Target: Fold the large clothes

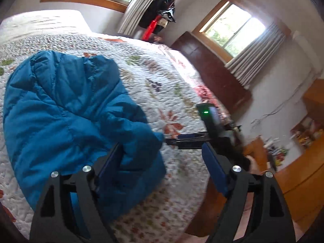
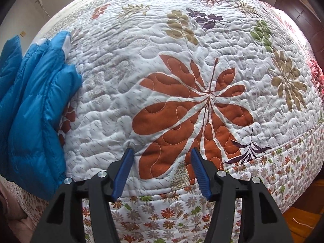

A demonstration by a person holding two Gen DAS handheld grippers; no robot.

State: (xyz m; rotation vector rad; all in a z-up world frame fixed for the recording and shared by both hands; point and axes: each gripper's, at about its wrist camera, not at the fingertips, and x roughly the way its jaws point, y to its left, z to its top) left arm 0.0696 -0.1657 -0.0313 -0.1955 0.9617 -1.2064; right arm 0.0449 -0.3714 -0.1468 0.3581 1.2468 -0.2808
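Left wrist: one blue jacket (image 1: 60,109) on quilt (image 1: 172,89); left gripper (image 1: 162,158), right gripper (image 2: 161,158) both wide, empty.

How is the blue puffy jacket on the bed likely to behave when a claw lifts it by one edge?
The blue jacket lies bunched with soft folds, so it will probably droop rather than hold shape. Its quilted, puffed panels suggest it is light for its bulk. The sheen hints that the fabric may slip in a shallow pinch.

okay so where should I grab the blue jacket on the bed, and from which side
Probably grip the jacket at its near lower corner, where the fabric bunches into a thick fold by the left gripper. Come from the bed's foot edge, low along the quilt. Both grippers are open and empty; the right gripper sits farther off, over bare quilt.
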